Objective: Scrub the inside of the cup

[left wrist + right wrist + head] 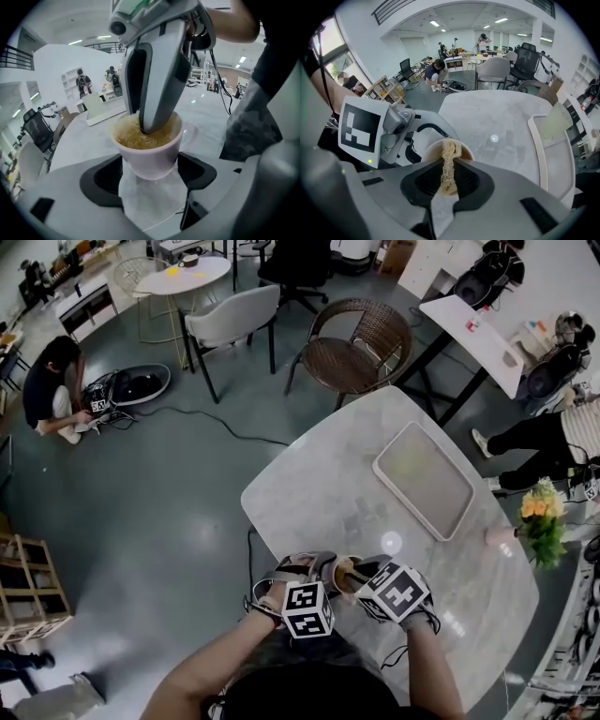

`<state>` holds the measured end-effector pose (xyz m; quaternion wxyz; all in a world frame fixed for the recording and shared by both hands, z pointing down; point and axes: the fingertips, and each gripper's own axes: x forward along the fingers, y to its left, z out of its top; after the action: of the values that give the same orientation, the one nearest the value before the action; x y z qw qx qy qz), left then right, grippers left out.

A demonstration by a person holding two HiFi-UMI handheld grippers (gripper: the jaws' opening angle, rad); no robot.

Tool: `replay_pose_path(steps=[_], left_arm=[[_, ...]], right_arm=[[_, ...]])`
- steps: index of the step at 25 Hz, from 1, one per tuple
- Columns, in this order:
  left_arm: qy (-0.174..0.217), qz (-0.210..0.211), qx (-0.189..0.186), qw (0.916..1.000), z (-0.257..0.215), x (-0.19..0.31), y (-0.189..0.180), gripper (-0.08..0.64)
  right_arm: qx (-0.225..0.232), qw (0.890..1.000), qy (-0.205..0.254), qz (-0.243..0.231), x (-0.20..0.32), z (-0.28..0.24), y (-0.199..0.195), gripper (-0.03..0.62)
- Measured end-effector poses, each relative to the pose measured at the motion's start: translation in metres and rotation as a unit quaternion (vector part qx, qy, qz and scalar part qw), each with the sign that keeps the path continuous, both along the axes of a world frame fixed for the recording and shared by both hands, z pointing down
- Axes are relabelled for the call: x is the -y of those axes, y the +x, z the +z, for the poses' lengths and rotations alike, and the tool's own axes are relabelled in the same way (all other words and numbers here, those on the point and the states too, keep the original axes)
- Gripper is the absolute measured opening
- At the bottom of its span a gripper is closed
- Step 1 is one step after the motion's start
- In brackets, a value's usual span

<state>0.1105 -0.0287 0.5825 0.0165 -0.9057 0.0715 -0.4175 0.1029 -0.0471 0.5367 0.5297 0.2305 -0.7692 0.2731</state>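
Clenched tight, the right claw (pixel 449 180) has a straw-coloured fibrous scrubber (pixel 450 157) pinched between its jaws, and that scrubber runs straight down into the cup (pixel 150 157). Over to the left claw (pixel 149 187): released, jaws spread wide either side of the cup's lower body, and I see no pad pressing on it. The cup itself stands upright on the pale marble table (pixel 319 493), lower centre of the head view, right at the near edge between the two marker cubes.

So where are we? By my reading, mid-scrub. The scrubber is already inside, its fibres filling the mouth of the cup, so the reach-in is done. How much of the wall has been worked, I can't tell; the fibres hide the inside. What looks left: steady the cup with the left claw, work round the wall and the bottom, then lift the scrubber out.
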Motion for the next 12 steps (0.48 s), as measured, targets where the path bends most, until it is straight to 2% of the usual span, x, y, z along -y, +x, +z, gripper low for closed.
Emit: replay_pose_path(steps=[4,6,9,12], left_arm=[[0.007,-0.047,-0.005,0.9989,0.0,0.001,0.0,0.365],[0.009,-0.064,-0.003,0.9979,0.0,-0.001,0.001,0.364],[0.008,-0.079,0.003,0.9968,0.002,-0.003,0.002,0.364],[-0.001,-0.098,0.003,0.9952,0.005,-0.001,0.003,0.364]], right_arm=[[-0.026,0.999,-0.013,-0.039,-0.007,0.01,-0.007,0.061],[-0.02,0.998,-0.02,-0.048,-0.011,0.013,-0.01,0.06],[0.016,0.998,-0.037,-0.044,-0.013,0.011,-0.011,0.06],[0.073,0.996,-0.056,0.003,-0.01,0.003,-0.007,0.061]])
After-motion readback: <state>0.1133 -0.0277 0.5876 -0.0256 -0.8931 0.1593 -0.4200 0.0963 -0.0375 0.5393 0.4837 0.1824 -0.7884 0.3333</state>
